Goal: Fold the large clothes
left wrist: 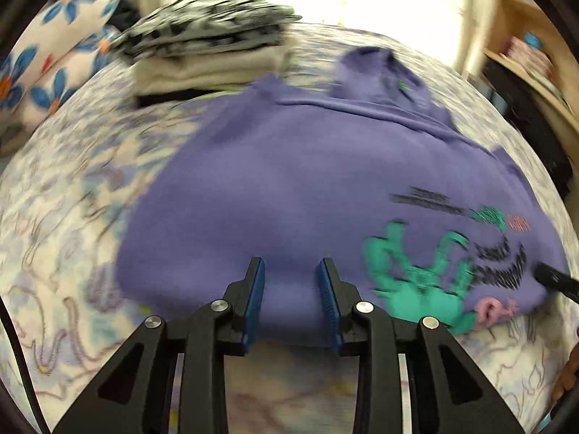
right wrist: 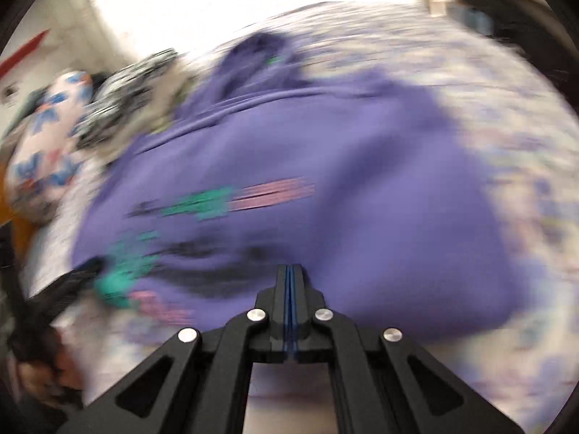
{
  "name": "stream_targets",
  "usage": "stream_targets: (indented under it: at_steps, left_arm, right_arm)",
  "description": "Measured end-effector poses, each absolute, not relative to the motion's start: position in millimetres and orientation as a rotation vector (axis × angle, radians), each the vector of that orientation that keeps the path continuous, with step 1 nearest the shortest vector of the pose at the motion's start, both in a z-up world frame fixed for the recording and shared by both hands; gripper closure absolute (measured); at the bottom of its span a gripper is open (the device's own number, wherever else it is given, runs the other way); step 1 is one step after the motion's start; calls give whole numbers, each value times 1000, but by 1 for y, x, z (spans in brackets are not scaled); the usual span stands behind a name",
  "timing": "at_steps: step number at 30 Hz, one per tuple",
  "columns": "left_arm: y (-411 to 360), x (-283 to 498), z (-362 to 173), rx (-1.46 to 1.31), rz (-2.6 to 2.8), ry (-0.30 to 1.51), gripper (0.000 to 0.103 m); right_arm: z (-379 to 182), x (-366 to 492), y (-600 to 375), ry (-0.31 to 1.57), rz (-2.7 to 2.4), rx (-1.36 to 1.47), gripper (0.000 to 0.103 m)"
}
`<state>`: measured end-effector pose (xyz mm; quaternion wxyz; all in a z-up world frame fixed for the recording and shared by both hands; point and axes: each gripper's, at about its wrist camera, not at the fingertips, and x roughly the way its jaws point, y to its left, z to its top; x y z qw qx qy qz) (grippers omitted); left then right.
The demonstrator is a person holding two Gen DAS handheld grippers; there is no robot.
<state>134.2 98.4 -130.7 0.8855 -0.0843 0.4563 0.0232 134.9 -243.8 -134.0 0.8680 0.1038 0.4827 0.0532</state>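
Purple hoodie (left wrist: 289,188) soft, floppy, bulky; grab folded near edge. Left gripper (left wrist: 291,271) apart, empty; right gripper (right wrist: 291,271) together, empty.

A purple hoodie (left wrist: 289,188) with green, pink and black print lies on a pale lilac-patterned bedsheet (left wrist: 65,217).

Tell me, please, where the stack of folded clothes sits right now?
In the left wrist view the stack of folded clothes sits at the upper left on the bedsheet, between the floral pillow and the purple hoodie.
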Motion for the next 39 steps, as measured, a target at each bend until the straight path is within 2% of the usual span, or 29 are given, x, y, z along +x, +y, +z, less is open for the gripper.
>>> stream_targets:
  at_steps: [6,14,27,35,39]
  left_arm:
    - [136,137,-133,-271,104,949,74]
    - [125,142,-137,-188,144,953,74]
    - [123,144,-134,-175,154,989,74]
    - [122,151,-126,-195,133,1059,57]
    - [114,153,-118,-128,141,1066,55]
  right_arm:
    - [-130,120,-314,976,-54,281,103]
    - [-134,122,-288,974,-94,166,100]
    - [-133,126,-298,1026,-91,276,100]
    - [-127,131,-296,1065,-99,303,100]
    - [-124,131,-292,1078,-85,303,100]
